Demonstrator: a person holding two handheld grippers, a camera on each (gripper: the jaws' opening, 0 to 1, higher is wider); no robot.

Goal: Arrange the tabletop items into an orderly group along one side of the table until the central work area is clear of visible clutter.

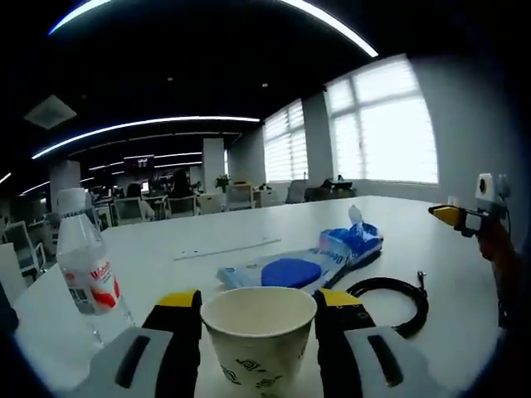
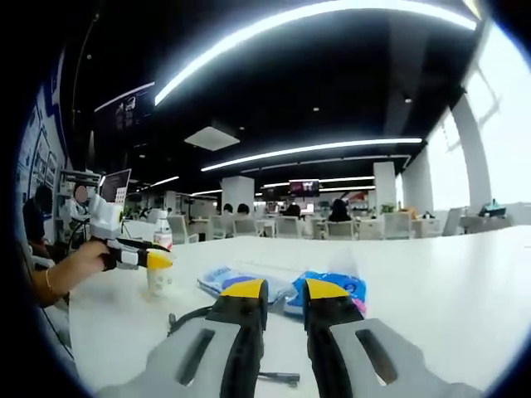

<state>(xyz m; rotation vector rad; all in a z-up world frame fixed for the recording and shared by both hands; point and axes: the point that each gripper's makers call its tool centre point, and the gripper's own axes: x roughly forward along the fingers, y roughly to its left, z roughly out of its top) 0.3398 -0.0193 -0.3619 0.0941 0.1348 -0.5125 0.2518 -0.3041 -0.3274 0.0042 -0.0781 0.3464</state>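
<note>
So in the left gripper view, the left tool (image 1: 259, 319) has its yellow-tipped jaws clamped around a paper cup (image 1: 259, 336), one jaw on each side, cup upright on the white counter (image 1: 431, 240). A water bottle (image 1: 87, 269) stands just to the left. Behind the cup lies a blue wipes pack (image 1: 311, 261), with a black cable (image 1: 397, 298) looped to its right. The right tool (image 1: 465, 217) pokes in from the right edge.

Right gripper view: the right tool (image 2: 282, 290) has its jaws narrow, nearly together, gripping nothing. Past them sits the wipes pack (image 2: 319, 286). Off to the left, a hand (image 2: 79, 267) holds the left tool (image 2: 158, 259) on the cup (image 2: 159, 278).
</note>
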